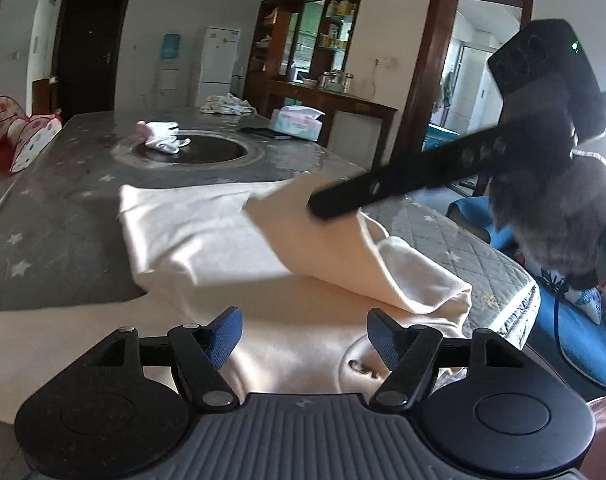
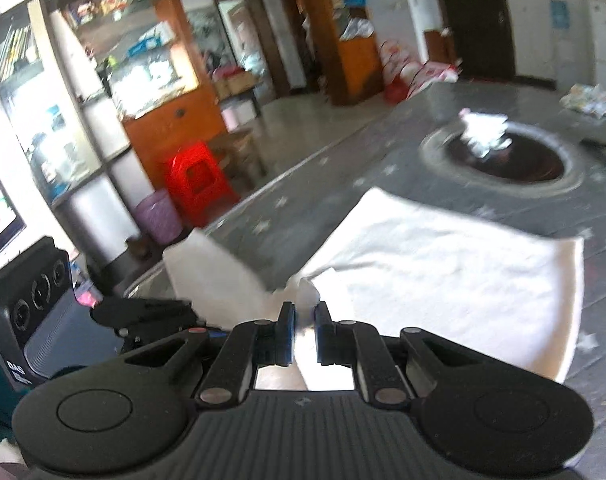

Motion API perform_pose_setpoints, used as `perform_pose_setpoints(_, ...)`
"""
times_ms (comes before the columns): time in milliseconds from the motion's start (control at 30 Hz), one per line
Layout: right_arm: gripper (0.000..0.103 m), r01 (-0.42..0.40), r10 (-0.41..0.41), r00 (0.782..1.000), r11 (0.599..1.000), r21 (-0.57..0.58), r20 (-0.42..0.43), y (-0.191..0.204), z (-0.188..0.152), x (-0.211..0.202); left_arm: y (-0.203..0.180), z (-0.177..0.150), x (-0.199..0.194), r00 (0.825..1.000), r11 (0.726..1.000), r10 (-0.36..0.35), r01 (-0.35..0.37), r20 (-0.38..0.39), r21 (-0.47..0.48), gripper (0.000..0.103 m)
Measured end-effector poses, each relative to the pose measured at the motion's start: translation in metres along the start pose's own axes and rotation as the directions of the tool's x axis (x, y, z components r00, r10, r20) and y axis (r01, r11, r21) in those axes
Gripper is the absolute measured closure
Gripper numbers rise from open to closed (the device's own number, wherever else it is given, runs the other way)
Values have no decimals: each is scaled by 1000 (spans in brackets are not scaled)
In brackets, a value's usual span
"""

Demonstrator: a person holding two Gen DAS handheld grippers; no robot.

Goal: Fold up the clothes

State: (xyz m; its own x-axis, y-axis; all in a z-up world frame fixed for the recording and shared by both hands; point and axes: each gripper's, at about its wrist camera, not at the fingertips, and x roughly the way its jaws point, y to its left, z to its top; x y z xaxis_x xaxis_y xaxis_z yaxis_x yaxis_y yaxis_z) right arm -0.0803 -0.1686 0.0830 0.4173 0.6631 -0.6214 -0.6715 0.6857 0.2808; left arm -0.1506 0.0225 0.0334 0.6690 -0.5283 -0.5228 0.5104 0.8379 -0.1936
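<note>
The cream garment [image 1: 207, 236] lies spread on the grey surface [image 1: 63, 184]. The right gripper [image 2: 303, 312] has its jaws clamped on one edge, lifting it to fold across; the left gripper [image 1: 301, 330] hovers over the near part, jaws apart and opening, nothing between them.

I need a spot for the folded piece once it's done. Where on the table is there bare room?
Bare grey table lies left of the cream garment, and a strip between it and the round inset. Crowded: the far end, with the small white cloth, tissue box and crumpled clothes.
</note>
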Motion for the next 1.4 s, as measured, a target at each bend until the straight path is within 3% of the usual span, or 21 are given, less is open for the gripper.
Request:
perform_pose_setpoints(100, 85, -21, 21, 1000, 1000, 2, -23, 0, -5, 10, 4, -3, -2, 1000, 1000, 4, -4, 0, -12, 31)
perform_pose_setpoints(300, 82, -6, 6, 1000, 1000, -8, -3, -8, -5, -6, 6, 1, -2, 1000, 1000, 8, -8, 11, -14, 31)
perform_pose_setpoints(533, 76, 169, -174, 983, 982, -88, -53, -36, -29, -42, 1, 9, 0, 999, 1000, -30, 30, 41, -7, 31)
perform_pose_setpoints(733, 76, 234, -239, 968, 970, -70, -79, -59, -64, -56, -6, 12, 21, 998, 998, -62, 62, -2, 6, 32)
perform_pose_setpoints(1033, 77, 250, -253, 964, 967, -41, -81, -76, -76, -50, 7, 11, 43, 998, 999, -38, 36, -59, -34, 32)
perform_pose_setpoints(1167, 76, 250, -252, 967, 967, -57, -40, -71, -66, -56, 9, 11, 40, 998, 998, -46, 44, -46, -40, 32)
perform_pose_setpoints(1400, 76, 255, -259, 964, 964, -72, -63, -74, -64, -38, 11, 10, 34, 998, 998, -42, 40, -37, -46, 31)
